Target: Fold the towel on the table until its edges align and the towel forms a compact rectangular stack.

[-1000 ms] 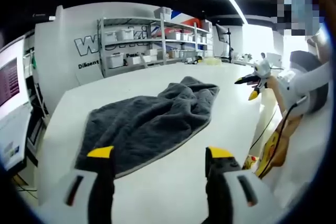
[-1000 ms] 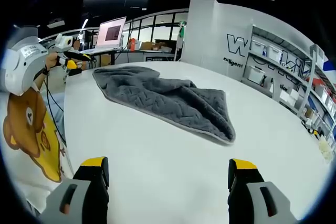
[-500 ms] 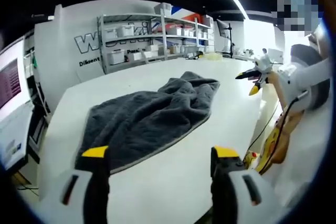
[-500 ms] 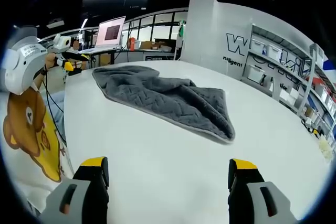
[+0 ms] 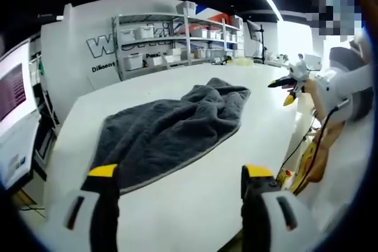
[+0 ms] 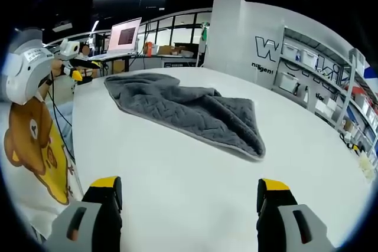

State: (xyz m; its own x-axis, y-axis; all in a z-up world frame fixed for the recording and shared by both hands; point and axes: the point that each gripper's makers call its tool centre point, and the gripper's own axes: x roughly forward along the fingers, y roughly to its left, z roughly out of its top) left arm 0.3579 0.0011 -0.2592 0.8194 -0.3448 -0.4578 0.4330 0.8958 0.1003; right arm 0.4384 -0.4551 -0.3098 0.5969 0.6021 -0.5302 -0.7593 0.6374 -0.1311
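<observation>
Lying crumpled on the white table [image 5: 195,205], the dark grey towel [image 5: 168,131] stretches away from the left hand-held gripper [image 5: 180,184], whose two yellow-tipped jaws stand wide apart and hold nothing. We see the towel's near hem just beyond the left jaw tip, while its far end bunches into raised folds toward the table's far side. In the right gripper view the same towel [image 6: 189,110] lies well ahead of the right hand-held gripper [image 6: 188,196], with bare table [image 6: 177,169] between them; that gripper's jaws are likewise spread open and empty.

The other gripper enters each view at the edge: small and partly cut off at the right of the left gripper view [image 5: 289,87], and at the left of the right gripper view [image 6: 77,69], both clear of the towel. We cannot tell how the towel's layers overlap under its folds, nor where its hidden corners lie.

Beyond the table stand metal shelves [image 5: 177,36] with pale bins, a white wall panel [image 6: 248,39] with partly readable lettering, and a lit monitor [image 6: 125,36].
</observation>
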